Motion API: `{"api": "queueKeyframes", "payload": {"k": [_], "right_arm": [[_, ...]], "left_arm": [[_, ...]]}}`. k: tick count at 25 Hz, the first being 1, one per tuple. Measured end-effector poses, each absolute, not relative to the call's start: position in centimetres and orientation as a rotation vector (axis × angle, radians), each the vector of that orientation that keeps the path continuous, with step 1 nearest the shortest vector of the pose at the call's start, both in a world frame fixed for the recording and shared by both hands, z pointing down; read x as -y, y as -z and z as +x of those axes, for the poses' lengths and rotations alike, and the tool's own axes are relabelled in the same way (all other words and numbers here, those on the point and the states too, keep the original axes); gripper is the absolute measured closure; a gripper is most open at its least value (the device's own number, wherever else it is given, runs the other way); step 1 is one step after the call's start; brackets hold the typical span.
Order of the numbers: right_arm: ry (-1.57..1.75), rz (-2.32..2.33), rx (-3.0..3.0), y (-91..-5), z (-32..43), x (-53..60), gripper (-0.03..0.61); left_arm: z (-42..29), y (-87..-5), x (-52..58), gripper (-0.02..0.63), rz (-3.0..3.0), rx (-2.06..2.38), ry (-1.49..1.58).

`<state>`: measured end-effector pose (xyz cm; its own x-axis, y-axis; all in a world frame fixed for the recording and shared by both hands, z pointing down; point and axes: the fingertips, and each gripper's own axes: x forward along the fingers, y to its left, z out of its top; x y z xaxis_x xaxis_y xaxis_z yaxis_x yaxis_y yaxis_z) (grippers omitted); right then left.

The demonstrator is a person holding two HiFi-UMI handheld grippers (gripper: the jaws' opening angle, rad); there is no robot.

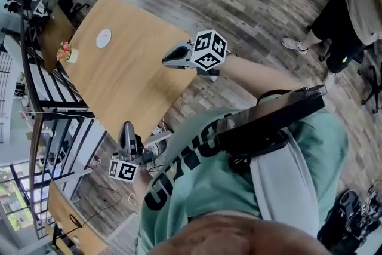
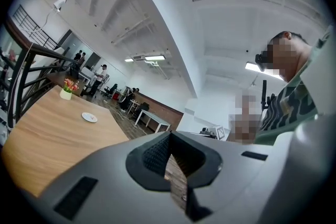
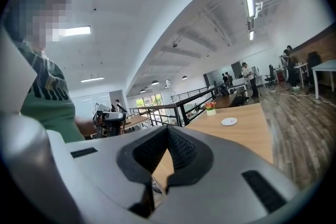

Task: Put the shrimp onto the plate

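Observation:
A small white plate lies on the far part of a long wooden table; it also shows in the left gripper view and the right gripper view. No shrimp shows in any view. My right gripper hovers over the table's near right edge, jaws shut and empty. My left gripper is held low beside the table's near corner, close to my green shirt, also shut with nothing in it. Both grippers are far from the plate.
A white pot of flowers stands at the table's far end near a black railing. A person stands on the wood floor at the right. Another table sits below at the left.

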<state>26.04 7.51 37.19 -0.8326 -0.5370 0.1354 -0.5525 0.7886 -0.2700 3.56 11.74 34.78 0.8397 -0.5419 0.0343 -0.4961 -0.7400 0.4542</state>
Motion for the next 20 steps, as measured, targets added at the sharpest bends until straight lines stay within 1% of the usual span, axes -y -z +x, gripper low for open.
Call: {"api": "queueKeyframes", "payload": {"k": [2, 6, 13, 20], "right_arm": [[-0.449, 0.892, 2.923, -37.0, 26.1, -7.6, 0.571], [-0.367, 0.879, 2.934, -35.3, 24.5, -7.7, 0.571], [-0.363, 0.887, 2.928, -34.4, 18.9, -8.0, 0.571], [-0.356, 0.871, 2.896, -34.0, 15.4, -7.2, 0.571]], "left_arm": [[3.4, -34.3, -11.9, 0.617, 2.579, 0.781, 0.139], [1.0, -33.2, -11.9, 0.618, 2.605, 0.824, 0.164], [-5.0, -32.6, -12.1, 0.617, 2.627, 0.834, 0.199], [-8.3, -32.6, -11.3, 0.617, 2.629, 0.825, 0.212]]}}
